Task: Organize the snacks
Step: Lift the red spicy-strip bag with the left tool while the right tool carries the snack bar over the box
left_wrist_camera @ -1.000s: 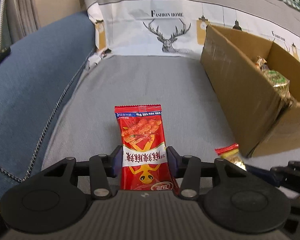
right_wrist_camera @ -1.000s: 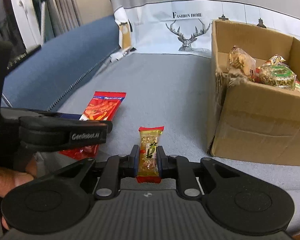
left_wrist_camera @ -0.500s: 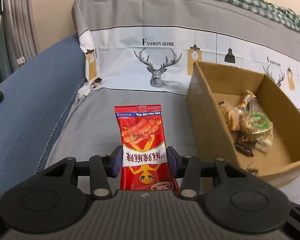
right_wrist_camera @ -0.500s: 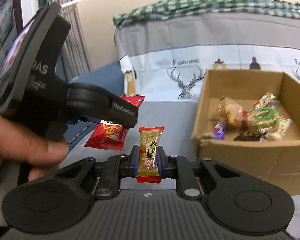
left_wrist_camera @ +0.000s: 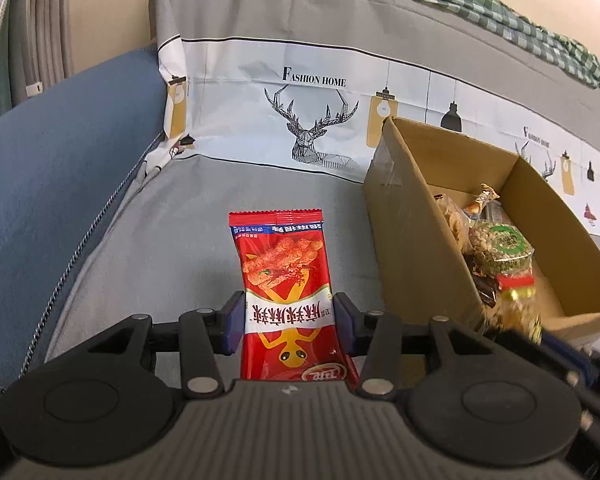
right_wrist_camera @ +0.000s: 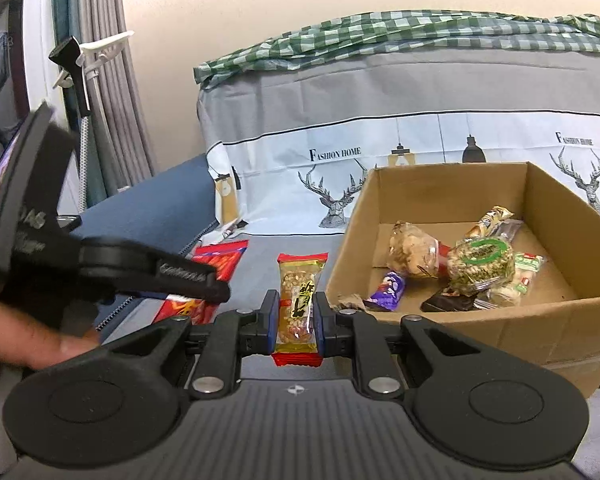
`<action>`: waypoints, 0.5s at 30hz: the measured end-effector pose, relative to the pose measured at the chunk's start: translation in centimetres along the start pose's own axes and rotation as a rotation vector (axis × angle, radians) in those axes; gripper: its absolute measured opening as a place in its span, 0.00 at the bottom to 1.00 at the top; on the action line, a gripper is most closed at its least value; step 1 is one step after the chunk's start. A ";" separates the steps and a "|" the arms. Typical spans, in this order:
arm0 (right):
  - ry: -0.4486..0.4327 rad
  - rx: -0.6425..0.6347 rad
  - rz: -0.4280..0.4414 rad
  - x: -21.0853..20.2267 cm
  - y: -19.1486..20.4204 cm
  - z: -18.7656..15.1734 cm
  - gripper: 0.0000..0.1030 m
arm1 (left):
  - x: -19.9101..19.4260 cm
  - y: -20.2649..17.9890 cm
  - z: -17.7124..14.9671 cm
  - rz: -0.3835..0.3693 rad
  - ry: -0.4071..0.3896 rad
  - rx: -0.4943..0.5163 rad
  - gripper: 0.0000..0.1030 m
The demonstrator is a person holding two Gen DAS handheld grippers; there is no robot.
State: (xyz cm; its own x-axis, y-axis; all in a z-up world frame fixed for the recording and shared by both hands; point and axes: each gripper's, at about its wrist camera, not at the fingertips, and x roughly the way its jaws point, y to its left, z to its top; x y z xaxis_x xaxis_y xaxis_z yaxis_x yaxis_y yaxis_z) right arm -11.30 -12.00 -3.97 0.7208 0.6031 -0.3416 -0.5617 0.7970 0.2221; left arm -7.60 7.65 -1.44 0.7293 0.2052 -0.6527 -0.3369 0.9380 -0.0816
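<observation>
Left gripper (left_wrist_camera: 288, 322): clamped on the red snack packet (left_wrist_camera: 288, 300), blue pads pressing both long edges near the packet's lower half; packet upright between the fingers, its print upside down, held above the grey seat cover (left_wrist_camera: 172, 240).

Right gripper (right_wrist_camera: 293, 312): clenched on the peanut bar (right_wrist_camera: 299, 300), a slim clear wrapper with red ends, gripped at mid-length and standing upright between the pads, clear of the seat.

Cardboard box (right_wrist_camera: 459, 320): open-topped, on the seat to the right of both grippers, against the printed backrest cover (left_wrist_camera: 311, 92) with deer and lamp motifs. Contents: round green-labelled nut cake (right_wrist_camera: 481, 266), clear bag of pale crunchy pieces (right_wrist_camera: 411, 254), purple wrapped sweet (right_wrist_camera: 391, 290), dark wrapper (right_wrist_camera: 447, 302), a striped stick-shaped pack leaning at the back wall (right_wrist_camera: 491, 218); further small items partly hidden, kind uncertain.

Left hand (right_wrist_camera: 32, 340): seen from the right wrist view at the lower left, fingers around the black handle of its gripper, blurred.

Green checked cloth (right_wrist_camera: 379, 32): draped along the top of the backrest.

Blue cushion (left_wrist_camera: 60, 168): left of the seat
</observation>
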 end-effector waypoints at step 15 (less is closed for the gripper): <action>-0.147 -0.025 -0.098 -4.4 -1.4 5.4 0.18 | -3.0 1.8 -4.3 -0.186 -0.088 0.070 0.50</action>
State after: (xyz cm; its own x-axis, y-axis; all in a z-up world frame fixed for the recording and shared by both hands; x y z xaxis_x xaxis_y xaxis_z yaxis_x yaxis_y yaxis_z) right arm -11.52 -15.61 2.17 0.8232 0.5221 -0.2228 -0.4943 0.8523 0.1709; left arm -12.93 7.55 -2.91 0.8254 0.0475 -0.5625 -0.1515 0.9785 -0.1397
